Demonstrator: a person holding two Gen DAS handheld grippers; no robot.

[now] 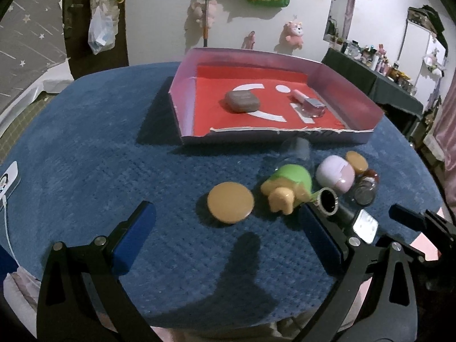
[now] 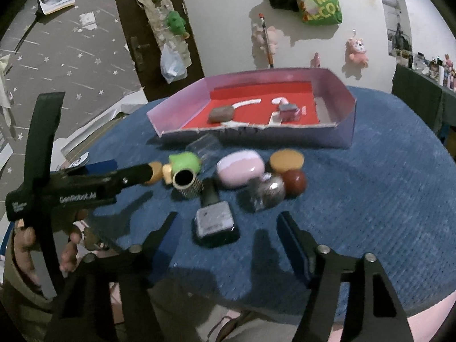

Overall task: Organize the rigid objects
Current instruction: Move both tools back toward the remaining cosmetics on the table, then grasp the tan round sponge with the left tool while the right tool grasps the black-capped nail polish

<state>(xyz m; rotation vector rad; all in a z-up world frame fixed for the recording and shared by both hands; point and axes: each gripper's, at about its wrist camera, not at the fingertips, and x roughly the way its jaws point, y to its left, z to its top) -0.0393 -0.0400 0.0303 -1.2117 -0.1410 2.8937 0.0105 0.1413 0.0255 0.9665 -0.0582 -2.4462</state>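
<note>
I'm hovering my right gripper [image 2: 228, 245] over the dark square-capped bottle [image 2: 215, 221], which is lying on the blue worktop [image 2: 370, 213] with its cap toward me; the jaws are standing partly open either side of it, not touching. It's looking like glass, so I'm reckoning hard, slick and breakable, and best taken across the flat cap faces. My left gripper [image 1: 225, 228] is standing wide and empty, the tan disc [image 1: 230, 203] just ahead at twelve o'clock. The pink-walled tray [image 2: 346, 131] is waiting at twelve o'clock beyond the clutter.
</note>
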